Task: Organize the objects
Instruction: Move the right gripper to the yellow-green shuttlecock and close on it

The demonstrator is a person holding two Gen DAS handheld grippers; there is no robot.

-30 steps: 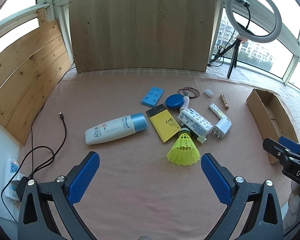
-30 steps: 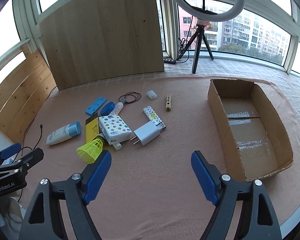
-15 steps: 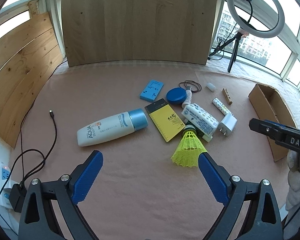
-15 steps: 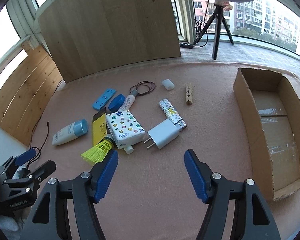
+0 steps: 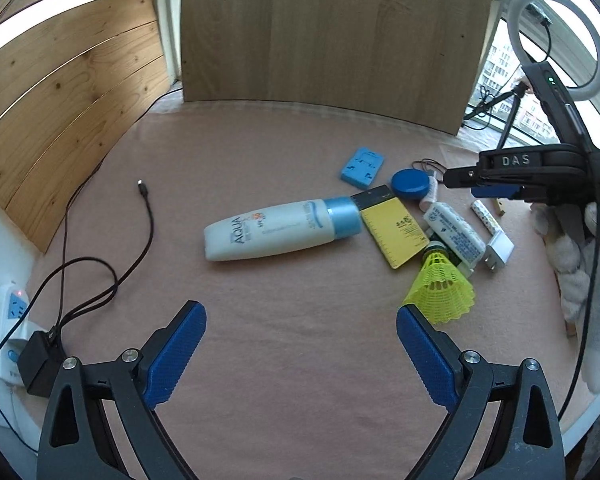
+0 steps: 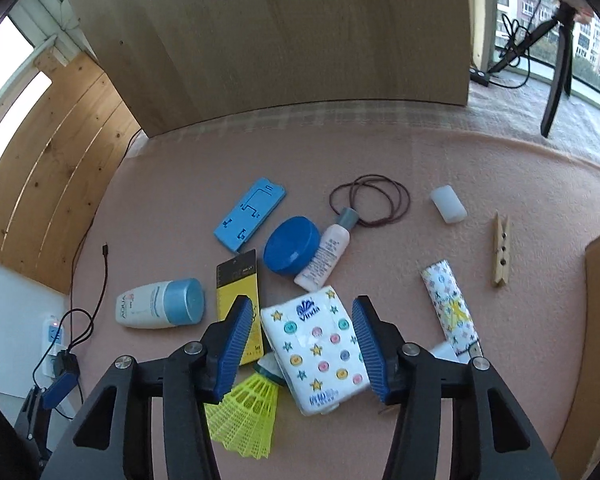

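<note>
While my right tongs [image 6: 298,344] close astride the tissue pack [image 6: 316,350], pads flanking its long sides untouched, left tongs [image 5: 300,356] hang spread, farther off.

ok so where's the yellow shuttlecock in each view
Left wrist view: yellow shuttlecock lies right of centre, just above the right finger's tip.
Right wrist view: shuttlecock at bottom centre, partly behind the left finger.
Shared landmark: the tissue pack beside its cork end.

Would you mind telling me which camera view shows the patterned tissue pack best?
The right wrist view: the tissue pack fills the centre, printed top facing up, between the closing right hand-held gripper. The left wrist view shows it small, side-on, far right.
</note>
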